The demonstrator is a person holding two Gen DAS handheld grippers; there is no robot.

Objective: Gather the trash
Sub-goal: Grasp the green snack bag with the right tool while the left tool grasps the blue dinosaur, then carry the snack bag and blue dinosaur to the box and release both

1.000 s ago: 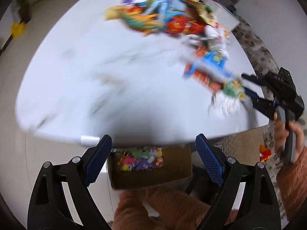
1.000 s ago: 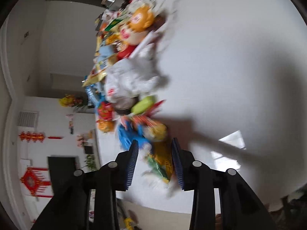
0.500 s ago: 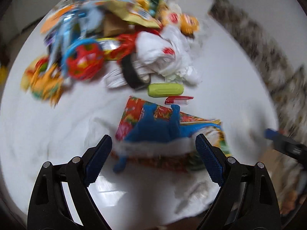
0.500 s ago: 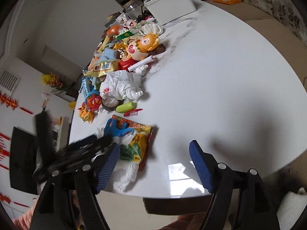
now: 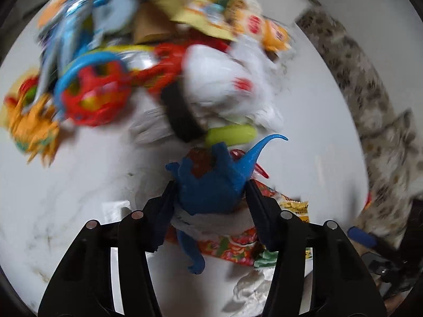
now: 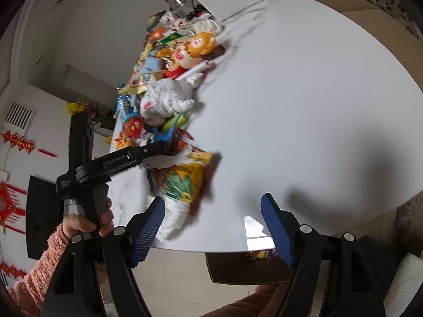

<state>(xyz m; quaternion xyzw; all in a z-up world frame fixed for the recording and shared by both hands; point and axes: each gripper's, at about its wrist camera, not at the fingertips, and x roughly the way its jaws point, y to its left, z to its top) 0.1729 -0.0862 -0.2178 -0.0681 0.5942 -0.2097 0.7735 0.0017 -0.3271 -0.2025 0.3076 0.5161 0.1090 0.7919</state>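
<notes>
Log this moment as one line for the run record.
left claw: shut on blue rubber dinosaur toy | right claw: open, empty | white round table: colourful wrapper pile remains

The left black two-finger gripper with blue ribbed pads (image 5: 211, 198) is closed in on a blue plastic dinosaur toy (image 5: 211, 182), one pad pressed on each flank. From the right wrist view it reaches level over the tabletop, and the person's left hand (image 6: 90, 219) in a fuzzy pink sleeve wraps its grey handle. The right black gripper with blue ribbed pads (image 6: 211, 227) hangs with its jaws spread wide, apparently holding nothing, low at the table's near edge.
</notes>
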